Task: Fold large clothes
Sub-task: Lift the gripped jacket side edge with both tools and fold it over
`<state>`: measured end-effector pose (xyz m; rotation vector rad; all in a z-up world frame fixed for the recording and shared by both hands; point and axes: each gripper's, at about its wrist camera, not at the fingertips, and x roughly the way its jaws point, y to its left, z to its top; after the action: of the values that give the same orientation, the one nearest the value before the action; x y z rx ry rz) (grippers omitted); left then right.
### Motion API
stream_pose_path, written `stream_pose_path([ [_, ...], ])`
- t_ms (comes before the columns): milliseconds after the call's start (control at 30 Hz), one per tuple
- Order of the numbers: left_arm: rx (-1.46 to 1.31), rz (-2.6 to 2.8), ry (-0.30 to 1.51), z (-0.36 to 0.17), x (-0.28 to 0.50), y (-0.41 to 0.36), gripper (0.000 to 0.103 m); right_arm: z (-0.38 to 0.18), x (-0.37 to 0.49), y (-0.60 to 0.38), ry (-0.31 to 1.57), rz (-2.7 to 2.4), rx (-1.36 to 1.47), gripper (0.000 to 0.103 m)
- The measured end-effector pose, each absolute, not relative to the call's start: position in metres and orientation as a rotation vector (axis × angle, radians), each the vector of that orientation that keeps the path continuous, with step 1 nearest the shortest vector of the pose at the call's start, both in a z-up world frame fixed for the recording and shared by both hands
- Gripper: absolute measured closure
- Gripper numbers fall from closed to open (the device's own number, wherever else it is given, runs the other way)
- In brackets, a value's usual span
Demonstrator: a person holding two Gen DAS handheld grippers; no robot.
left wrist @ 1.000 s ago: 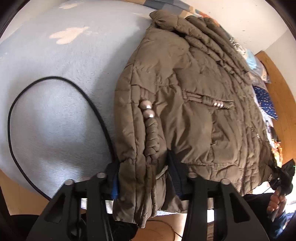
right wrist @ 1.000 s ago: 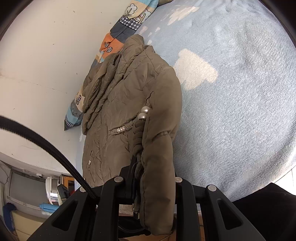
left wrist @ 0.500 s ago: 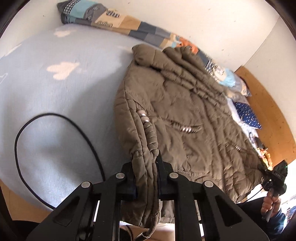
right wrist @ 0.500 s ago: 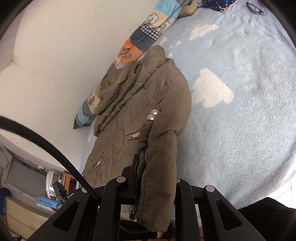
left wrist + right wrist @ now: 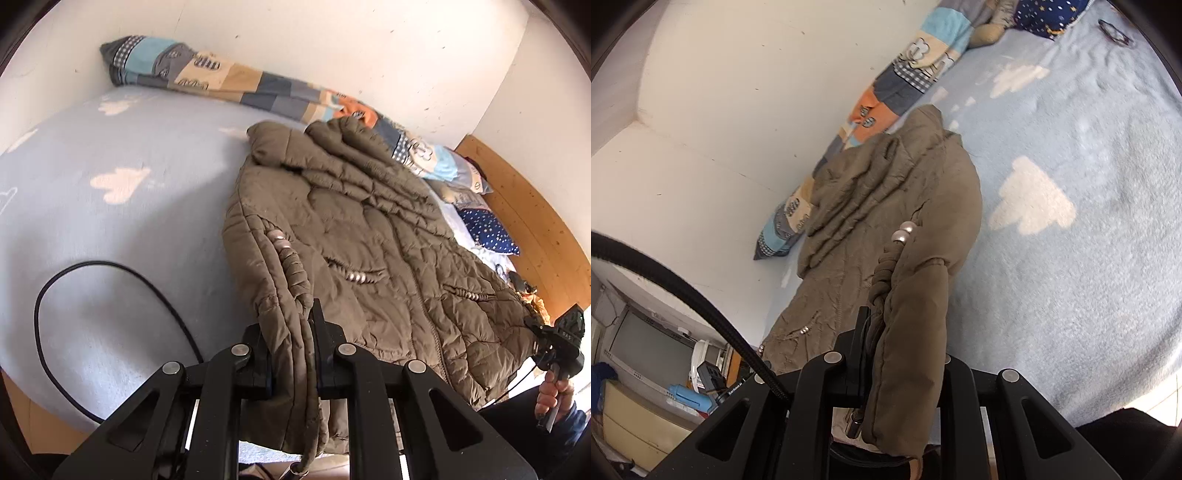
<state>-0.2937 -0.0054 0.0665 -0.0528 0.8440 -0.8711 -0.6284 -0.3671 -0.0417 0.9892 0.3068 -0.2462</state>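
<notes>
An olive quilted jacket (image 5: 369,258) lies spread on a light blue bed cover (image 5: 129,221), its collar toward the wall. My left gripper (image 5: 291,332) is shut on one corner of the jacket's hem, and the fabric hangs bunched between its fingers. In the right wrist view my right gripper (image 5: 901,343) is shut on the other hem corner of the jacket (image 5: 905,206), beside a braided cord with metal beads. A hand holds the right gripper (image 5: 554,332) at the far right of the left wrist view. The hem is raised off the bed at both corners.
A patchwork bolster (image 5: 240,85) runs along the white wall behind the jacket. A black cable (image 5: 110,269) loops on the cover at the left. A starry blue pillow (image 5: 487,232) and wooden bed frame (image 5: 535,221) stand right. Glasses (image 5: 1115,33) lie on the cover.
My left gripper's jaws closed from wide apart onto the hem corner. Both grippers rose with the hem, and both views tipped up toward the wall.
</notes>
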Motion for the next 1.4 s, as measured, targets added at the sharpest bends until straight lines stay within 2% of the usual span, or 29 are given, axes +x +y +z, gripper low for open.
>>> stream_pose_path([
  [200, -0.033, -0.879, 0.813, 0.082, -0.295, -0.010, 0.089, -0.023, -0.633, -0.362, 0.226, -0.209, 0.943, 0.086],
  [533, 0.007, -0.884, 0.725, 0.138, -0.285, -0.032, 0.089, 0.027, -0.609, -0.365, 0.164, -0.156, 0.849, 0.086],
  [900, -0.094, -0.894, 0.660, 0.189, -0.237, -0.059, 0.088, 0.096, -0.578, -0.393, 0.078, -0.150, 0.793, 0.086],
  [1400, -0.129, -0.847, 0.660, 0.222, -0.159, -0.118, 0.088, 0.143, -0.512, -0.473, -0.019, -0.172, 0.825, 0.086],
])
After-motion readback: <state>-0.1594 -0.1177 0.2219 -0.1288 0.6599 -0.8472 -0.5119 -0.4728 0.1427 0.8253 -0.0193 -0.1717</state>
